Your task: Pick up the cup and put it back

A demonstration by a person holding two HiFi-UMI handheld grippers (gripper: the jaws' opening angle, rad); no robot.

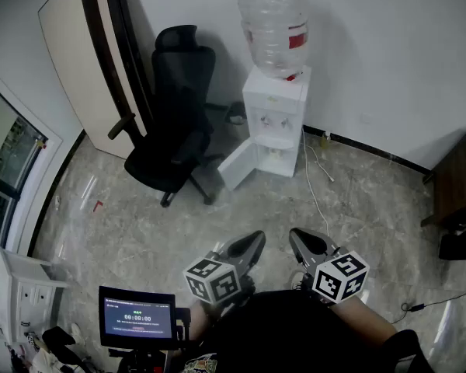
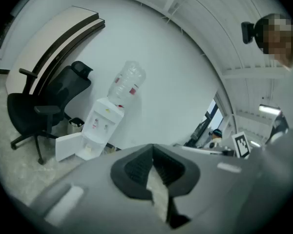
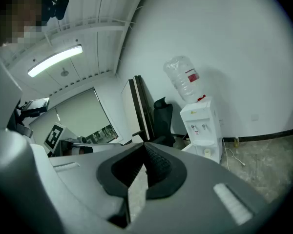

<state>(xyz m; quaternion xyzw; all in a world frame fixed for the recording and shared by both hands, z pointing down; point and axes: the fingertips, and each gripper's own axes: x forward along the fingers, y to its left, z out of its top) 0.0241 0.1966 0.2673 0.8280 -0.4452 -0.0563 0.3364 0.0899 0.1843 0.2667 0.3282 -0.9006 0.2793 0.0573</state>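
With left tongs (image 1: 251, 245) and right tongs (image 1: 300, 241) both closed on nothing at lower centre, pickup seemed unstarted; next, one needed opening near the small pale cup (image 3: 207, 152) apparently inside the white plastic water dispenser (image 1: 276, 107), upper centre

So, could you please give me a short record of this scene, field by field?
place: office room with a marble-patterned floor
left gripper: shut, empty, close to the person's body
right gripper: shut, empty, beside the left one
water dispenser: against the far wall, bottle on top, lower door swung open
cup: probably the small pale thing in the open lower compartment; too small to be sure
office chair: black, left of the dispenser
task state: cup not yet reached
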